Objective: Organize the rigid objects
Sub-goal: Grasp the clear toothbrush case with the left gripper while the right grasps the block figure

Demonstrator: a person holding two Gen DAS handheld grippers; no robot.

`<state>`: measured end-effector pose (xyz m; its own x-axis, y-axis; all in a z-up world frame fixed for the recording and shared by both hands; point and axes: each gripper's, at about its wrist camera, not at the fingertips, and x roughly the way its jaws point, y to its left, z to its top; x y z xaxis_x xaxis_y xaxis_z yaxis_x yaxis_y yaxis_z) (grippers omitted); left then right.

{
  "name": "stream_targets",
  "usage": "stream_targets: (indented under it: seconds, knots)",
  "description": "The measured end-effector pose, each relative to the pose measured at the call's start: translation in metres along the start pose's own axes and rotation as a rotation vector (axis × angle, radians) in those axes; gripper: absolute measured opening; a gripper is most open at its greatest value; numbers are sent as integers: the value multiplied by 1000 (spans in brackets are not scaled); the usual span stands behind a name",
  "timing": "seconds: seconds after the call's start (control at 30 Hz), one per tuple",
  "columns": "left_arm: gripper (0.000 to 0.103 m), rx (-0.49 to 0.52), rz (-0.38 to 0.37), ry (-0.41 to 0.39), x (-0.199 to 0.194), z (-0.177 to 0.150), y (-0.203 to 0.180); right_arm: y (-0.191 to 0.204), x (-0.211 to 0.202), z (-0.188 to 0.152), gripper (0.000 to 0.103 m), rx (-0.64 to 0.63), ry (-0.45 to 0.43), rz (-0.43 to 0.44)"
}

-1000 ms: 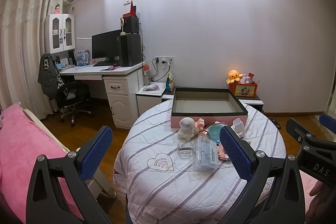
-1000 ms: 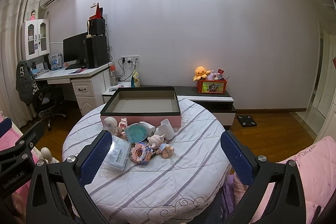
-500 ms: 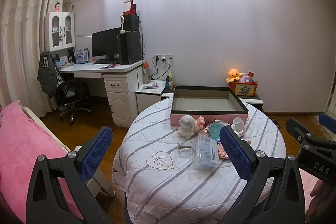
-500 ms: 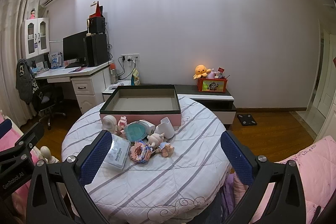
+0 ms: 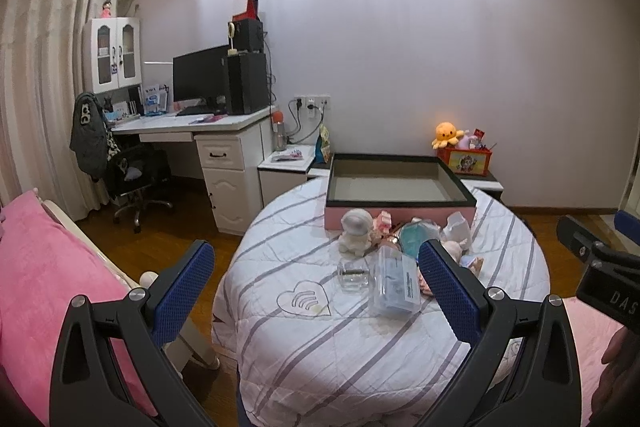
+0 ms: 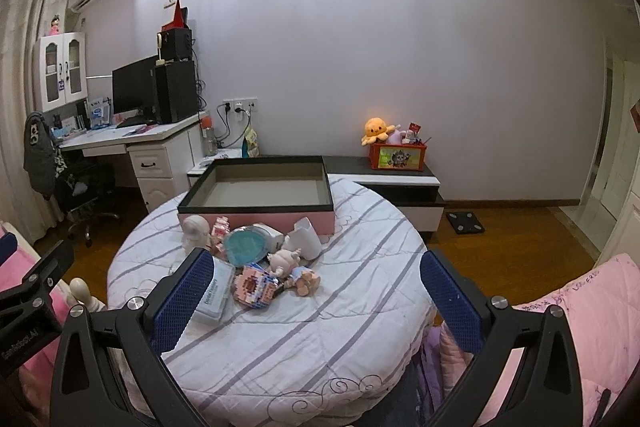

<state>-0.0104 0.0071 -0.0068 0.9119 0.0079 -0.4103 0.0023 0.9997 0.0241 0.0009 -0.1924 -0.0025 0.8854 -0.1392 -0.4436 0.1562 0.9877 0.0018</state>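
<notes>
A pile of small objects lies on the round striped table [image 5: 304, 347] in front of an empty pink box with a black rim [image 5: 400, 183]: a white astronaut figure [image 5: 354, 231], a small glass jar [image 5: 352, 273], a clear plastic case [image 5: 394, 285], a teal round lid [image 6: 245, 246], a white cup [image 6: 307, 238], a pink block toy [image 6: 256, 285] and a pig figure [image 6: 285, 259]. My left gripper [image 5: 316, 291] is open and empty, held back from the table's near left side. My right gripper [image 6: 316, 291] is open and empty, above the table's near edge.
A white desk [image 5: 208, 131] with monitor and office chair [image 5: 128, 171] stands at the left. A low black-and-white cabinet [image 6: 400, 187] with a toy box stands behind the table. Pink bedding [image 5: 44, 267] lies at the left, and more lies at the right [image 6: 580, 315].
Both views have shifted only slightly; the table sits a little nearer and lower in frame. Both grippers stay open and nothing on the table has moved.
</notes>
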Motion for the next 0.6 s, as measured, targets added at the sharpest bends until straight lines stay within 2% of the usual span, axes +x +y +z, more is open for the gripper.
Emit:
stream_targets:
  seconds: [0.2,0.6]
  knots:
    - [103,12,-12,50,23,-13,-7,-2,21,-8,103,-15,39,9]
    - [103,53,-60,184,101,-48,-40,-10,81,-33,103,-29,166,14]
